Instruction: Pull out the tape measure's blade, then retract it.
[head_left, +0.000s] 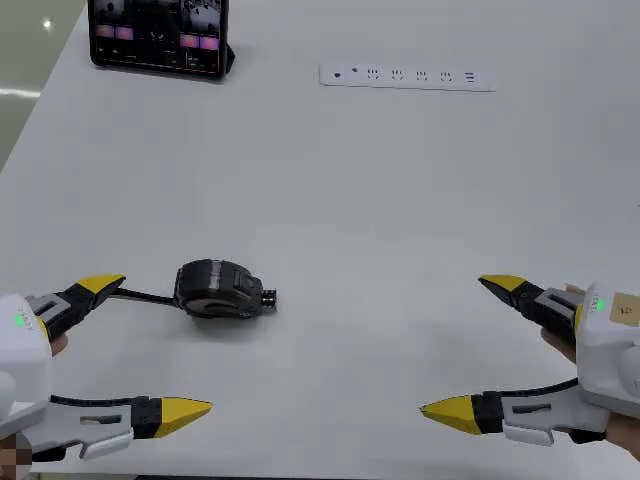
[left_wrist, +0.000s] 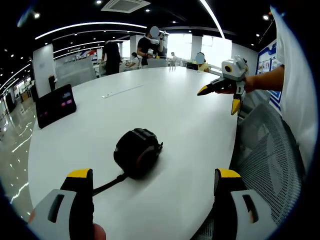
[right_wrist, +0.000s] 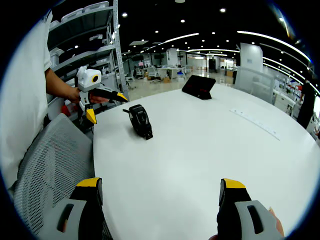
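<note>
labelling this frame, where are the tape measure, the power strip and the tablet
tape measure (head_left: 215, 290), head view, middle of its black case
power strip (head_left: 408, 76), head view, middle of its white body
tablet (head_left: 160, 30), head view, lit screen

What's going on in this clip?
A person holds a gripper in each hand over a white table. The left gripper and right gripper are both open, holding nothing. The tape measure lies by the left one, blade in. A tablet and power strip sit farther back.
</note>
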